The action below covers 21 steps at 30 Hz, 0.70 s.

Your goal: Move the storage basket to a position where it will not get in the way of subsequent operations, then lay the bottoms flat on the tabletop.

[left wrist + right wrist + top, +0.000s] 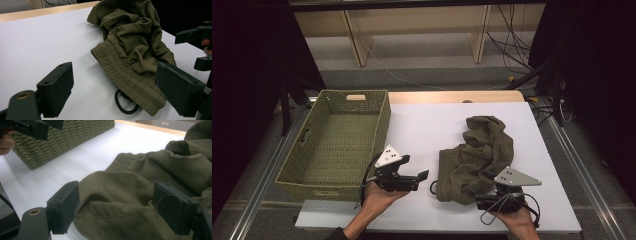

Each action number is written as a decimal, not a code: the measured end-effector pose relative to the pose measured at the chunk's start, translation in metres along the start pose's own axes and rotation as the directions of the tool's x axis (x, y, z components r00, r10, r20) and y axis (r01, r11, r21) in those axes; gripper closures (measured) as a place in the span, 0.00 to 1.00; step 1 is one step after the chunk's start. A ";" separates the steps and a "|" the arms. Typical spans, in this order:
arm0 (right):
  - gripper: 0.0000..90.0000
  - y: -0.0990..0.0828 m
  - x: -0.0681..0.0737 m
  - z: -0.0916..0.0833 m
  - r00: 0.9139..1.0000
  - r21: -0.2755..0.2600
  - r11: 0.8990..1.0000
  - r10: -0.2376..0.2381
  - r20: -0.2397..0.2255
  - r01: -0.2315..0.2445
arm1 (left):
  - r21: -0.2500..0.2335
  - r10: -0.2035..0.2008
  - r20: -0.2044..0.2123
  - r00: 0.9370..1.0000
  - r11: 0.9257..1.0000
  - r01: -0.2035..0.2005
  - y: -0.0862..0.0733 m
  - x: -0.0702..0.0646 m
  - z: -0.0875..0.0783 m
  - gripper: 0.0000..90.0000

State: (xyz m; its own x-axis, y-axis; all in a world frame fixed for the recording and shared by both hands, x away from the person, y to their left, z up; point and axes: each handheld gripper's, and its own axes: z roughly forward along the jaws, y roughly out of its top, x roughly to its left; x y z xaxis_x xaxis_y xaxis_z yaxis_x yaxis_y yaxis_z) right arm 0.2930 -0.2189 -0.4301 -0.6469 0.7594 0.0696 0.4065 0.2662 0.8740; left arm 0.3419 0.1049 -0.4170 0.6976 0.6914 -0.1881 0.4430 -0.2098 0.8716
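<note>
**High view: both tools closing in on the olive garment**

High view shows the olive garment [477, 155] crumpled at centre right of the white counter [422, 125], with the woven basket [337, 142] at the left. The left tool [419, 176], jaws apart and empty, points at the elastic waistband [125, 77]. The right tool [115, 207] stands open astride a fold, not clamped. Judged step: approach to grasp. Next, each tool needs to close on cloth.

hidden: trousers' [477, 155] near edge | by: right tongs [484, 192]
</note>
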 end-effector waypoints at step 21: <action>0.24 -0.007 0.004 0.030 0.996 0.221 0.974 -0.025 -0.091 0.045 | 0.017 0.004 -0.008 1.000 1.000 -0.004 -0.004 0.000 0.003 0.17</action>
State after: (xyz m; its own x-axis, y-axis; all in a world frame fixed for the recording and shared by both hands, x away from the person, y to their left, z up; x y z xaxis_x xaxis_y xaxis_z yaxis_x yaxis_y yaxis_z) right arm 0.3070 -0.2000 -0.4509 -0.7129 0.6952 0.0915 0.5101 0.4246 0.7481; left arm 0.3423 0.1038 -0.4215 0.6949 0.6960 -0.1810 0.4497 -0.2241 0.8646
